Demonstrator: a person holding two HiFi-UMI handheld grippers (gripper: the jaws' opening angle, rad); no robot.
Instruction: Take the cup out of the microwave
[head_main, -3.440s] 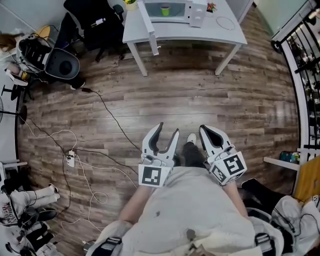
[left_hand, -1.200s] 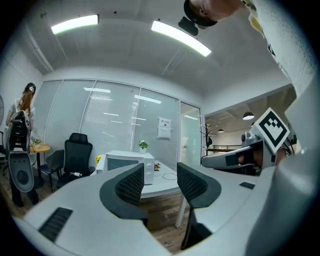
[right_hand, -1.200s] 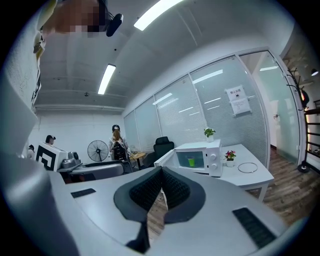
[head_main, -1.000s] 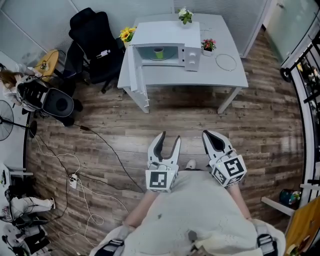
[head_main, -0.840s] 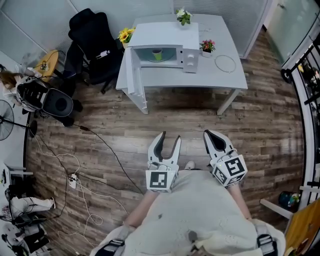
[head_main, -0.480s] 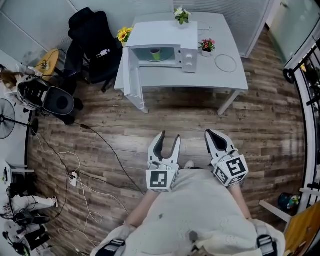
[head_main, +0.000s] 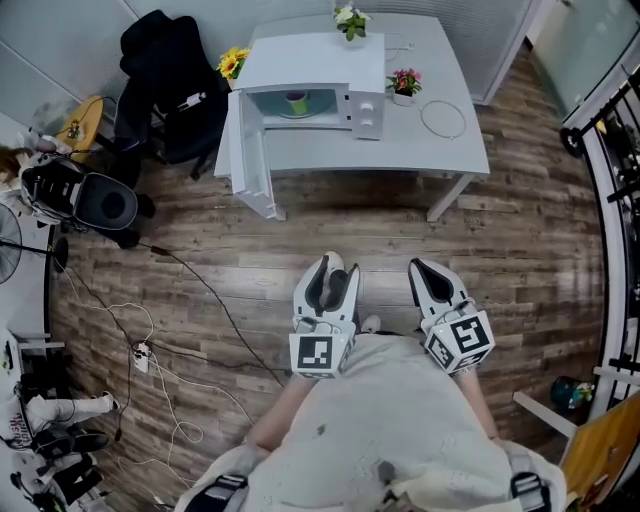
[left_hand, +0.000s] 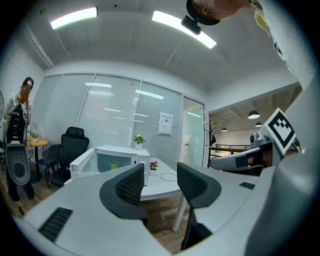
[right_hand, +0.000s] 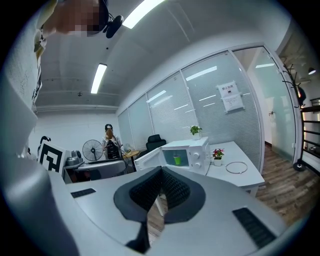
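Observation:
A green cup (head_main: 297, 100) stands inside the white microwave (head_main: 312, 52), whose door (head_main: 245, 150) hangs open to the left. The microwave sits on a white table (head_main: 440, 150) far ahead of me. The cup (left_hand: 114, 166) also shows small in the left gripper view, and the cup (right_hand: 176, 160) in the right gripper view. My left gripper (head_main: 334, 272) is held close to my body with a narrow gap between its jaws and nothing in them. My right gripper (head_main: 424, 274) is beside it, jaws pressed together and empty. Both are far from the microwave.
Wood floor lies between me and the table. A black office chair (head_main: 165, 70) and a round black machine (head_main: 105, 205) stand left of the table. Cables (head_main: 190, 290) trail over the floor at left. Small flower pots (head_main: 403, 82) and a wire ring (head_main: 443, 118) sit on the table. A railing (head_main: 610, 150) runs along the right.
The left gripper's jaws stand closer together than half a second ago. Both grippers stay near my body. The table and microwave have shifted slightly up and left in the head view.

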